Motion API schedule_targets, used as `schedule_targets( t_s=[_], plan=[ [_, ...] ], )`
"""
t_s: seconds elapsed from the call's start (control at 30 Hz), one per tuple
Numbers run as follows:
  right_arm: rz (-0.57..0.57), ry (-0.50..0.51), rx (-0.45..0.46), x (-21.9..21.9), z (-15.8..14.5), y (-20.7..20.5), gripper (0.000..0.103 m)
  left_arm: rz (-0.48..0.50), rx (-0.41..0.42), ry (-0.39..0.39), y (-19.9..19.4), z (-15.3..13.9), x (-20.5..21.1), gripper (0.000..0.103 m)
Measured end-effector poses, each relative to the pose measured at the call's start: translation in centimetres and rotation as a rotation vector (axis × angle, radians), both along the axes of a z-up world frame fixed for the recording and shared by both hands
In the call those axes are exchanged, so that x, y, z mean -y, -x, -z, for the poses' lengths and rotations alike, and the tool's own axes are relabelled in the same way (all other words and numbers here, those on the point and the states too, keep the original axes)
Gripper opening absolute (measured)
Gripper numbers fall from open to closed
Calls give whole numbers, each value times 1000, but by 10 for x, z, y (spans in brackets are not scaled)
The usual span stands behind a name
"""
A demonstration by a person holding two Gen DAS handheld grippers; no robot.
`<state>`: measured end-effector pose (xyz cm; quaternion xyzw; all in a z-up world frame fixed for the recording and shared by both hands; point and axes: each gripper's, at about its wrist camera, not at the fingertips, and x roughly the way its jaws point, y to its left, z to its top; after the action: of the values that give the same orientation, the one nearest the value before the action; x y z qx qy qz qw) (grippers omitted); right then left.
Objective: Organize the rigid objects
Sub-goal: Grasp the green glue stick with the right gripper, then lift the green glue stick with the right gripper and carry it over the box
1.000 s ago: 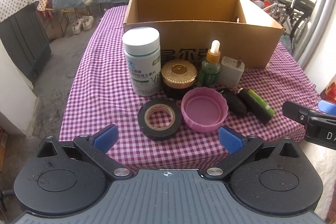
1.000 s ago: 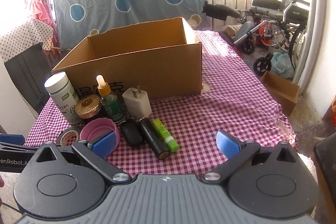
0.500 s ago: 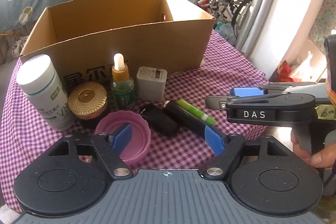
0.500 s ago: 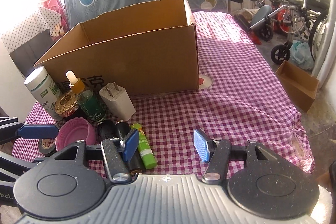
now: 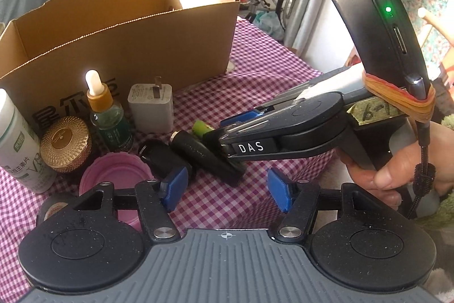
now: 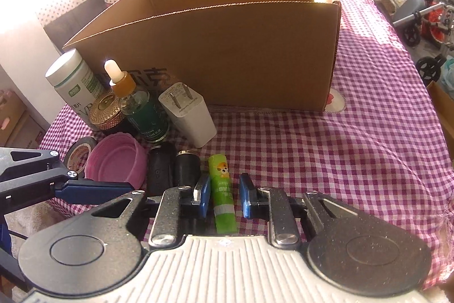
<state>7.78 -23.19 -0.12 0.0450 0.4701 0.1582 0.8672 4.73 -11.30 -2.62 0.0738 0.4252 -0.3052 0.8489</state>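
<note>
On checked surface, front of box: R fingers on glue stick, L fingers half open.

L wrist view: left gripper (image 5: 227, 189) sits over bare cloth of the surface (image 5: 269, 70), near edge just below; fingers have just been closing, now abt half apart w/ nothing btwn them. Black cylinder (image 5: 204, 158) and pink lid (image 5: 113, 175) lie just ahead-left, cardboard box (image 5: 127, 47) walls off the back. Right gripper (image 5: 218, 129), held by a hand (image 5: 397, 169), reaches in from the right onto the glue stick (image 5: 201, 128); a sec ago only its tip showed at the frame edge. R wrist view: fingers were wide, now closed in on the stick, pads at its sides. Stick is bright green, lying flat, parallel to the cylinder, touching it. Open cloth to the right; white charger (image 6: 187, 115) stands behind.
</note>
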Motion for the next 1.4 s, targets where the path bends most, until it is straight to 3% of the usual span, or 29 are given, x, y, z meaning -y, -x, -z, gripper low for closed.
schedule_targets(
  t_s=[0.2, 0.37, 0.6, 0.8, 1.4],
  plan=[
    [17, -1, 21, 3, 3, -3, 16, 1, 0, 6, -1, -4, 2, 62],
    [104, -48, 19, 24, 3, 10, 16, 24, -5, 1, 1, -3, 10, 62],
    [291, -261, -17, 71, 12, 31, 16, 88, 0, -16, 3, 0, 34, 63],
    [370, -453, -63, 103, 24, 37, 16, 121, 7, -34, -6, 2, 55, 63],
    [430, -666, -121, 133, 40, 42, 16, 145, -80, -140, -35, 26, 101, 53]
  ],
)
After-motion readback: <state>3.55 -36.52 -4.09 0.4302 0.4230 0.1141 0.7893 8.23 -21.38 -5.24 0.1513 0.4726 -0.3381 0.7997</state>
